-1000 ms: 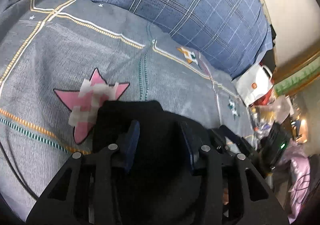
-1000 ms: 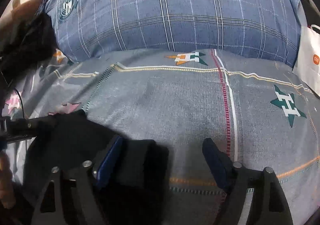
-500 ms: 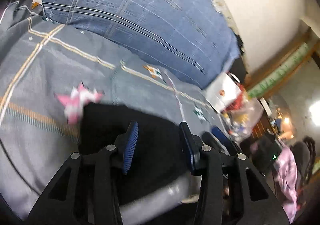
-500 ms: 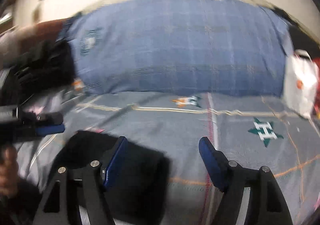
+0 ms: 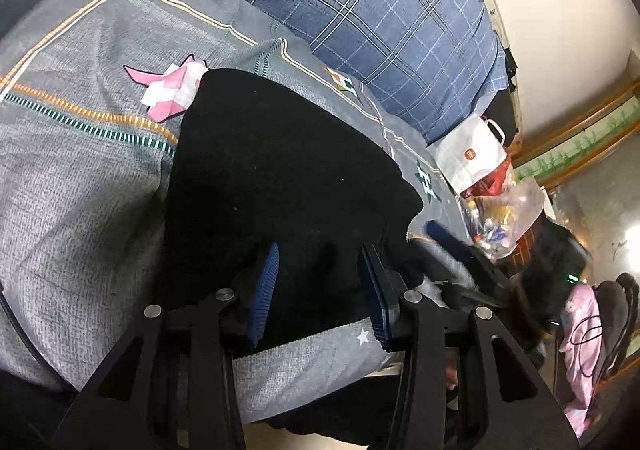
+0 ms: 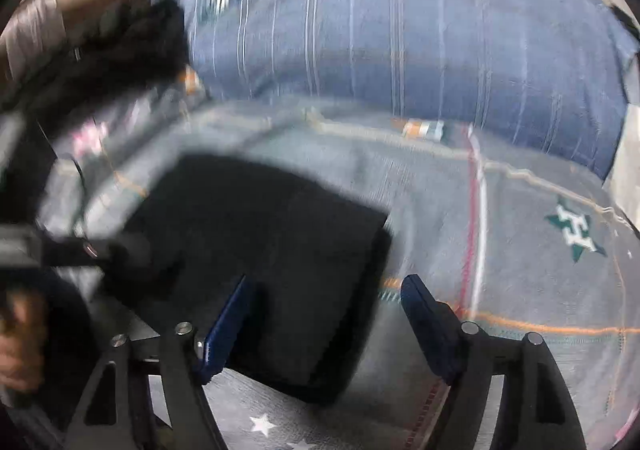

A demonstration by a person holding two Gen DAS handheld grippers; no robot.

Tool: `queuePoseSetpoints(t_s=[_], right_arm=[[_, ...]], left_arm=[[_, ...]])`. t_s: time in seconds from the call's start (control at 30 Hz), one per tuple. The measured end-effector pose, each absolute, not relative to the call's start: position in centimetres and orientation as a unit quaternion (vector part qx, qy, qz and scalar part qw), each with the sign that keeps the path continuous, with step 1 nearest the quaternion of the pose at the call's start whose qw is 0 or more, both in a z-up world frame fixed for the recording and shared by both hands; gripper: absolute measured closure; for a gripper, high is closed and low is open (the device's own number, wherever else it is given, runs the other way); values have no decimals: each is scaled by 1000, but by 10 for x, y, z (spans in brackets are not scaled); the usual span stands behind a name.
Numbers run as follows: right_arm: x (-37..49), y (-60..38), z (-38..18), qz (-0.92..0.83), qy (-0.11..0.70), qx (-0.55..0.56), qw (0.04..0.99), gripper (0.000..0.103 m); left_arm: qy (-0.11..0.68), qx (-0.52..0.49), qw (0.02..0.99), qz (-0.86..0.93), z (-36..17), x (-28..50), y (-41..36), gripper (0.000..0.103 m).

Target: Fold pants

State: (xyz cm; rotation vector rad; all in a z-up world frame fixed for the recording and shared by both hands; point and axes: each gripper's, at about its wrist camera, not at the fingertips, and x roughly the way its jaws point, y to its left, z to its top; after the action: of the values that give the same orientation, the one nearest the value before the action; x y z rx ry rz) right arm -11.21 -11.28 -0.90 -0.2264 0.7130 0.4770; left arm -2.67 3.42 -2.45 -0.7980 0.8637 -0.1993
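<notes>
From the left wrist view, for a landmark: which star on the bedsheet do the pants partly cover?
The pink star, tucked under the black pants; the green star lies clear.

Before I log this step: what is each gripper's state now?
Left gripper: open, holding nothing, above the black pants.
Right gripper: open, jaws just opening wider, nothing pinched; pants corner lies beneath.

Folded pants [image 5: 280, 169] lie on the bed [image 5: 80, 189] near its front edge. A pillow [image 5: 360, 9] lies behind them at the bed's far edge. A paper bag [image 5: 472, 153] stands off the bed's right edge, beside the pillow.
</notes>
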Motion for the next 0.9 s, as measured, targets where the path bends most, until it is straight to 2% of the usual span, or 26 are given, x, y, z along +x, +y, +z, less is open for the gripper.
queuePoseSetpoints(t_s=[0.07, 0.1, 0.17, 0.23, 0.37, 0.47, 0.5, 0.6, 0.63, 0.77, 0.9], right_arm=[[-121, -117, -5, 253, 327, -113, 903, 28], [-120, -116, -12, 246, 344, -132, 897, 28], [-107, -116, -40, 202, 391, -175, 880, 22], [-104, -119, -27, 203, 383, -140, 890, 23], [-106, -130, 4, 161, 292, -81, 939, 24], [-90, -124, 13, 116, 257, -68, 957, 24], [-79, -123, 12, 103, 262, -68, 957, 24], [-34, -111, -29, 72, 376, -113, 917, 24], [-30, -110, -38, 70, 389, -111, 912, 23], [-36, -108, -29, 65, 370, -106, 921, 23], [-51, -132, -3, 88, 324, -26, 942, 23]], left_arm=[[405, -375, 829, -92, -25, -29, 35, 62], [404, -373, 830, -92, -25, -29, 34, 62], [405, -372, 830, -94, -26, -30, 34, 62], [400, -374, 832, -92, -23, -31, 35, 62], [365, -380, 844, -103, -8, -36, 40, 61], [359, -397, 840, -92, 0, -23, 55, 61], [361, -400, 838, -86, 1, -18, 58, 61], [389, -403, 823, -95, -9, 9, 63, 58], [409, -398, 816, -91, -20, 18, 63, 58], [406, -400, 817, -91, -22, 19, 65, 58], [390, -444, 800, -106, -14, 8, 84, 58]])
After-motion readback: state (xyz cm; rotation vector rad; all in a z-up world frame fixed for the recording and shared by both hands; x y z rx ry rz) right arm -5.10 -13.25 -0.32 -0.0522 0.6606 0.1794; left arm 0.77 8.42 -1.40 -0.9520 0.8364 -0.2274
